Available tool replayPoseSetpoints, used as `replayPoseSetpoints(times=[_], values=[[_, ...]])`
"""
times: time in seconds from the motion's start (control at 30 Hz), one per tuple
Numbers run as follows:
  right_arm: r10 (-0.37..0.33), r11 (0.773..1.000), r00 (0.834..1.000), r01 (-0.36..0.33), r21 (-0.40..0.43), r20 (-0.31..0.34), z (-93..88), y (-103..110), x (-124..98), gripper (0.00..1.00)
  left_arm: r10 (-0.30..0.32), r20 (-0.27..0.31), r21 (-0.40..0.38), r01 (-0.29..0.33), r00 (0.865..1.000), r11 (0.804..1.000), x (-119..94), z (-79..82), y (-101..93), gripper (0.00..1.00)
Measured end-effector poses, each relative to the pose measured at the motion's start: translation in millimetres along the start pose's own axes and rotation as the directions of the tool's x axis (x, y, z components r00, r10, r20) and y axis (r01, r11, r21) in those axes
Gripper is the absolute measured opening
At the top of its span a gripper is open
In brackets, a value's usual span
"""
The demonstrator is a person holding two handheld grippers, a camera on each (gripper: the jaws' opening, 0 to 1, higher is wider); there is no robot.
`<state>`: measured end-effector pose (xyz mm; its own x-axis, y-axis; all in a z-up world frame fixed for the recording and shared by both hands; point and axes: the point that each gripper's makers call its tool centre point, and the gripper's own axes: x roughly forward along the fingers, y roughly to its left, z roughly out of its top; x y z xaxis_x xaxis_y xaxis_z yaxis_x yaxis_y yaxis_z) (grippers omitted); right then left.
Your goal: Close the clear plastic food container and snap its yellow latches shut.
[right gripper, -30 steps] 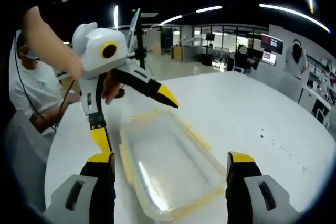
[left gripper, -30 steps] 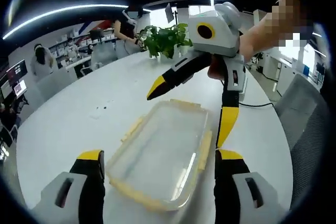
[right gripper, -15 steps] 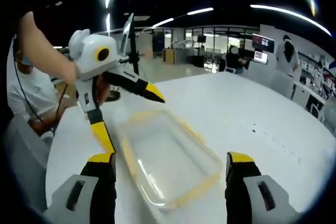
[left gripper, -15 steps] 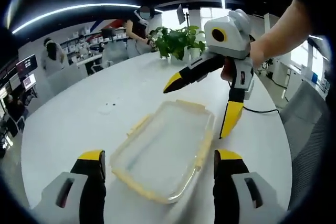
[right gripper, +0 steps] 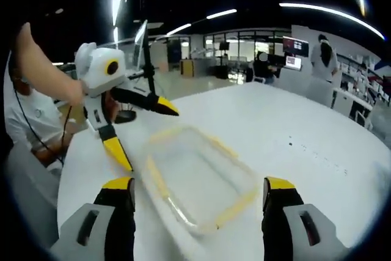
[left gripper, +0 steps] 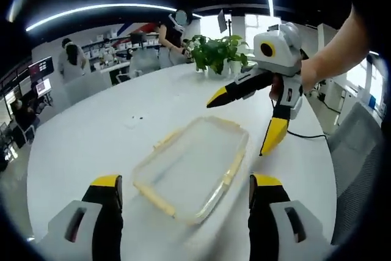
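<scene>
Lying flat on the white round table (left gripper: 91, 145), the clear plastic food container (left gripper: 192, 172) occupies the centre of the left gripper view, its lid in place and yellow latches (left gripper: 231, 169) running along its edges. In that view the left gripper (left gripper: 183, 191) rises from six o'clock with its yellow-tipped jaws spread wide, one on each side of the container's near end and apart from it. The right gripper (left gripper: 244, 120) enters from two o'clock, held by a person's hand (left gripper: 305, 77); its jaws are likewise spread, one tip above the container's far end, the other hanging just beside the right-hand edge (whether it touches cannot be told).

In the right gripper view the container (right gripper: 198, 184) again sits at centre on the table (right gripper: 305, 132), with latches (right gripper: 157, 178) visible along its rim. The right gripper (right gripper: 198, 189) comes up from six o'clock, jaws open and clear of the container on both sides. The left gripper (right gripper: 143, 136) shows at ten o'clock, jaws apart, its lower tip near the container's left edge.

Potted plants (left gripper: 214, 53) stand on the table at twelve o'clock in the left gripper view. A seated person in a white shirt (right gripper: 30, 114) appears at nine o'clock in the right gripper view. A grey chair (left gripper: 357, 151) stands at three o'clock in the left gripper view.
</scene>
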<state>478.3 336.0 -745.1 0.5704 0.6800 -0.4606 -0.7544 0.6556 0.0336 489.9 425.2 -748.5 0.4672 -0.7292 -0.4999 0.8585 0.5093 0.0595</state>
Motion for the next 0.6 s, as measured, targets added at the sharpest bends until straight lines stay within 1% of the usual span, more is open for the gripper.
replayPoseSetpoints(times=[0.27, 0.6], values=[[-0.038, 0.998, 0.999, 0.038, 0.045, 0.013, -4.5, 4.0, -11.2, 0.87, 0.044, 0.008, -0.040, -0.043, 0.999, 0.998, -11.3, -5.9, -2.2, 0.84], [-0.086, 0.994, 0.996, 0.084, 0.072, 0.016, -14.3, 4.5, -23.1, 0.87, 0.055, 0.004, -0.072, -0.055, 0.998, 0.996, -19.6, -17.2, -14.4, 0.84]])
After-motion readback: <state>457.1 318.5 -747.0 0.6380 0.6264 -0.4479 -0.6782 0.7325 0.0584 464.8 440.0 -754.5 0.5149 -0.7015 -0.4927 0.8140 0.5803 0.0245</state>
